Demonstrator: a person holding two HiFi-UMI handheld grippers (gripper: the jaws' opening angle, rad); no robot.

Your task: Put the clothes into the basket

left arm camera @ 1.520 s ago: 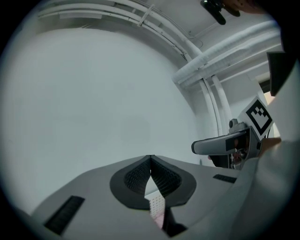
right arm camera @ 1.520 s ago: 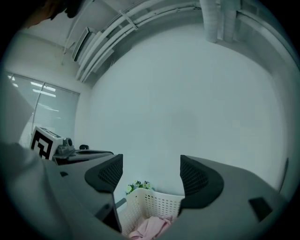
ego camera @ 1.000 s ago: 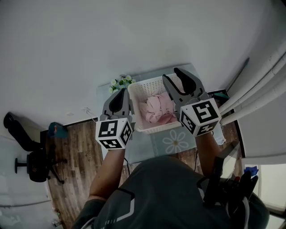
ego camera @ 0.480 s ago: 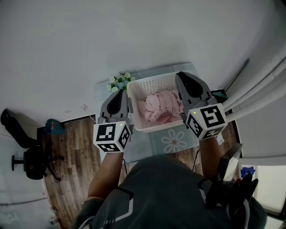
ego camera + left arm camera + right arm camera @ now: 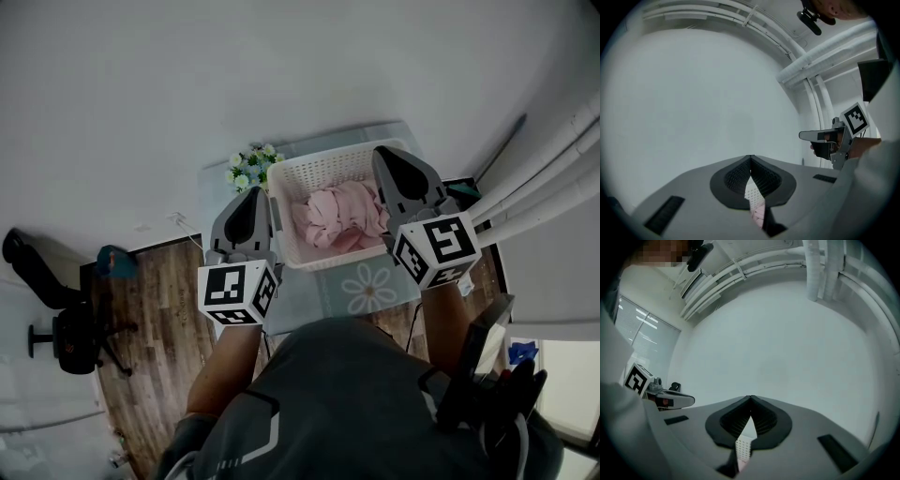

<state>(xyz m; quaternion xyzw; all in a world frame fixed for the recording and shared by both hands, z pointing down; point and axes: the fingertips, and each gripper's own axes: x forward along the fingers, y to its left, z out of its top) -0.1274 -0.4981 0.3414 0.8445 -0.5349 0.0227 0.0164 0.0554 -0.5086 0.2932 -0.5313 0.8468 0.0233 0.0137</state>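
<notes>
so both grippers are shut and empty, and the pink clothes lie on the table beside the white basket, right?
Not quite. The head view shows the pink clothes inside the white basket, not beside it. The rest holds: the left gripper and the right gripper are both shut and empty in their own views. The right one has just closed on nothing.

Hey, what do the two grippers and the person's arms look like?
Both the left gripper and right gripper are grey shells with black ribbed fingers, each carrying a white cube of black square markers. The person wears a dark grey shirt.
</notes>
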